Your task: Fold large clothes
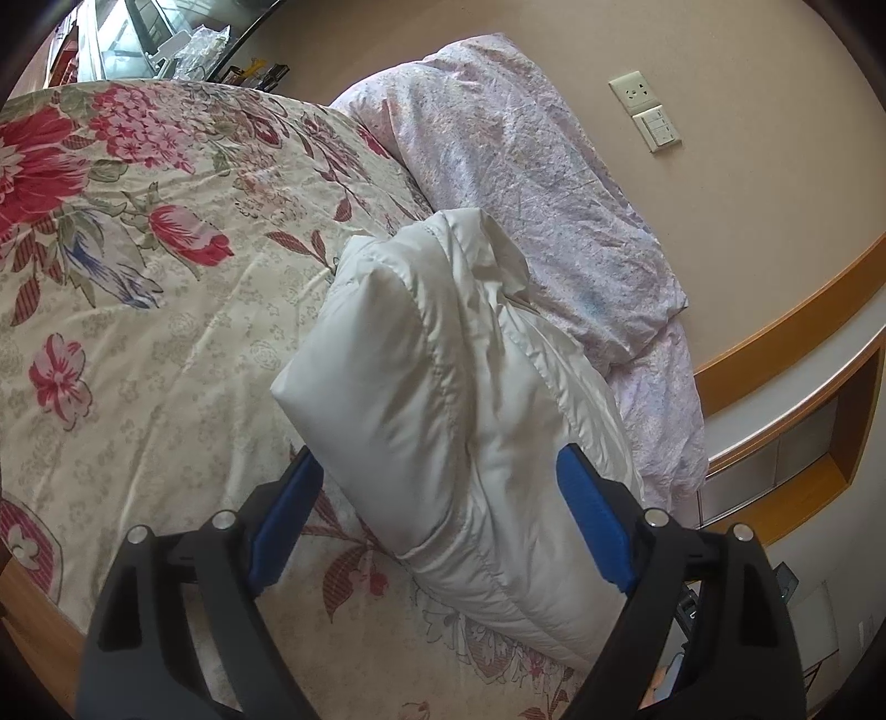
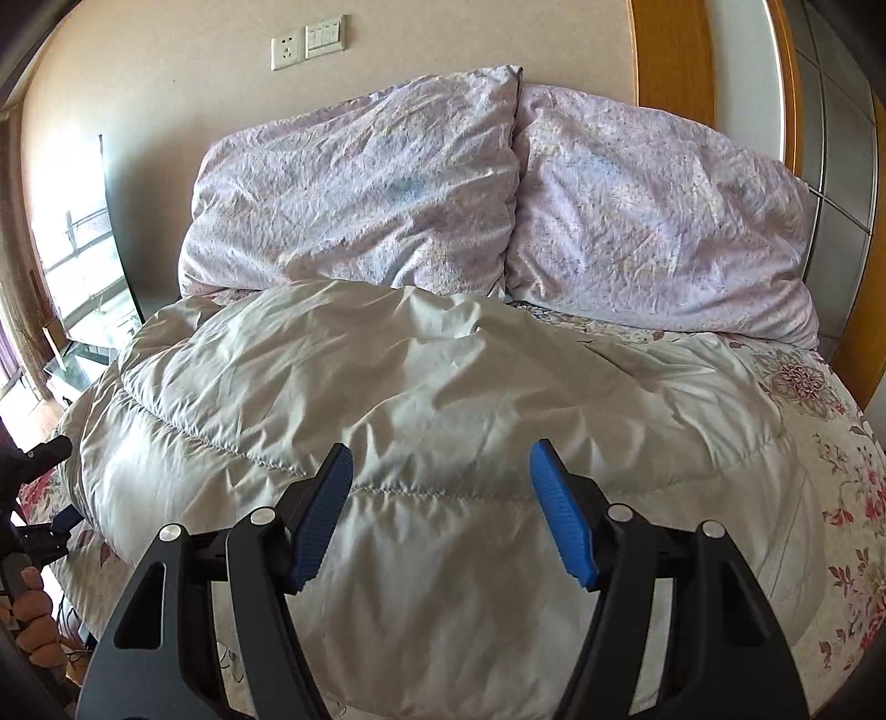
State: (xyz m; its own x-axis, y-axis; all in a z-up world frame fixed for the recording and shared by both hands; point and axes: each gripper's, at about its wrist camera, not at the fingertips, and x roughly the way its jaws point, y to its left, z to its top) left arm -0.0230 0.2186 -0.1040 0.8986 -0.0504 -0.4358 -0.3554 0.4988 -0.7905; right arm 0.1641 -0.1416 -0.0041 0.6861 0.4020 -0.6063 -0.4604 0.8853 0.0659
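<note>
Beige wall (image 2: 166,66) behind bed, with socket (image 2: 287,52) and switch plate (image 2: 325,33) side by side. Two lilac pillows (image 2: 354,194) propped against wall. Floral bedspread (image 1: 138,249) across mattress. Orange wood trim (image 1: 786,327) with grey shelf (image 1: 775,399) beside bed. Bright daylight through window (image 2: 77,266) at left.

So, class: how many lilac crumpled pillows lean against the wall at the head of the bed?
2. One lilac crumpled pillow leans on the left, the other on the right, side by side behind the white puffy quilted jacket. None seems hidden.
</note>
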